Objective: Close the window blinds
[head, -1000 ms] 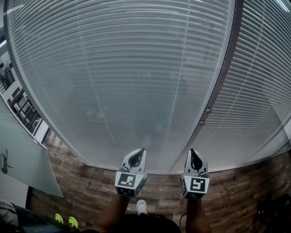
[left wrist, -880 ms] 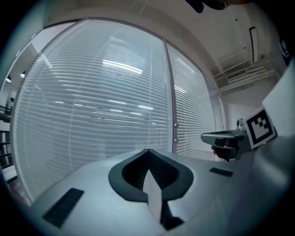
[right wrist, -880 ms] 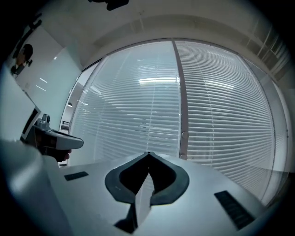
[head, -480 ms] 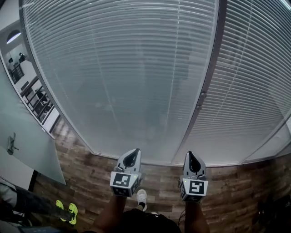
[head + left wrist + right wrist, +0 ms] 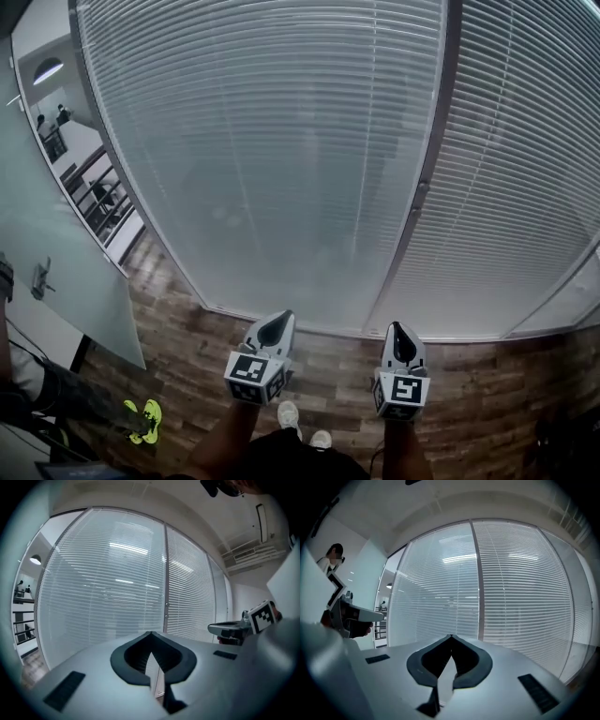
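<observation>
Horizontal white blinds (image 5: 281,141) cover a tall glass wall ahead of me, and a dim view shows through their slats. A grey upright post (image 5: 422,197) splits them from a second blind panel (image 5: 525,187). My left gripper (image 5: 277,322) and right gripper (image 5: 398,330) are held side by side low in the head view, short of the glass, both shut with nothing between the jaws. The left gripper view shows its tips (image 5: 149,633) meeting before the blinds (image 5: 108,588), with the right gripper (image 5: 229,629) beside it. The right gripper's tips (image 5: 451,635) also meet.
Wood-plank floor (image 5: 187,347) runs along the foot of the glass. A frosted glass door panel (image 5: 56,281) stands at the left. A person in yellow-green shoes (image 5: 141,417) stands at lower left. My own white shoes (image 5: 300,417) show below the grippers.
The head view has swung, bringing more of the glass door panel and the person at the left into view. Both grippers sit slightly lower in the picture and stay shut.
</observation>
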Demonstrator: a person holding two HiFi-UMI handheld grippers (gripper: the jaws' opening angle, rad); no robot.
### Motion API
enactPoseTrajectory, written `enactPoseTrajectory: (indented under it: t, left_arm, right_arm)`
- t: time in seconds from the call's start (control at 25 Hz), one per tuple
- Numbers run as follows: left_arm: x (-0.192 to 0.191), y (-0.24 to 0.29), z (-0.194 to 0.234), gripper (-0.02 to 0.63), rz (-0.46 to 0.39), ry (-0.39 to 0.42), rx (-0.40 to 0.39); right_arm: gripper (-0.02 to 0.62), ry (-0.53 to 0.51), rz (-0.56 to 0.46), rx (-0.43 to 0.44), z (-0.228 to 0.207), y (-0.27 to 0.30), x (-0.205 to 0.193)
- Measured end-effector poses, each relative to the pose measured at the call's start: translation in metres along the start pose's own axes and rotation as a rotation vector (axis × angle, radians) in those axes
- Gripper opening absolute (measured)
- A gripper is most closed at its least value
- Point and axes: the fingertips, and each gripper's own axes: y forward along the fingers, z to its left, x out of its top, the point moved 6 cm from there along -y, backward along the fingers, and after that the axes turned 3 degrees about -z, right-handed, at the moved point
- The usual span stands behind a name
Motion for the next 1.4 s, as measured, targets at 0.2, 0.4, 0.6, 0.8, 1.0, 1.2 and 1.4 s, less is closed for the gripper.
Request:
enactPoseTrajectory:
  t: [0.2, 0.4, 0.6, 0.8, 1.0, 1.2, 1.4]
  left_arm:
    - [0.008, -0.021, 0.001, 0.0, -0.011, 0.011, -0.006]
    - [0.006, -0.054, 0.013, 0.0, -0.019, 0.033, 0.001]
    - [0.004, -0.1, 0.031, 0.0, -0.02, 0.0, -0.018]
    - [-0.002, -0.139, 0.043, 0.0, -0.024, -0.043, -0.053]
    - [-0.016, -0.167, 0.038, 0.0, -0.038, 0.052, -0.085]
    - [-0.03, -0.175, 0.035, 0.0, -0.05, 0.054, -0.099]
    - [-0.044, -0.188, 0.044, 0.0, -0.004, -0.006, -0.058]
  right_arm:
    - [0.003, -0.006, 0.004, 0.011, 0.012, -0.016, 0.004]
    - [0.003, -0.025, 0.009, 0.02, 0.038, -0.031, 0.01]
    - [0.003, -0.063, -0.022, 0.029, 0.083, -0.05, 0.023]
    - [0.003, -0.142, -0.046, 0.049, 0.13, -0.074, 0.027]
    - [0.003, -0.181, -0.026, 0.061, 0.159, -0.105, 0.019]
    - [0.003, -0.296, -0.017, 0.049, 0.178, -0.122, 0.006]
    - [0.003, -0.149, -0.025, 0.093, 0.176, -0.126, 0.002]
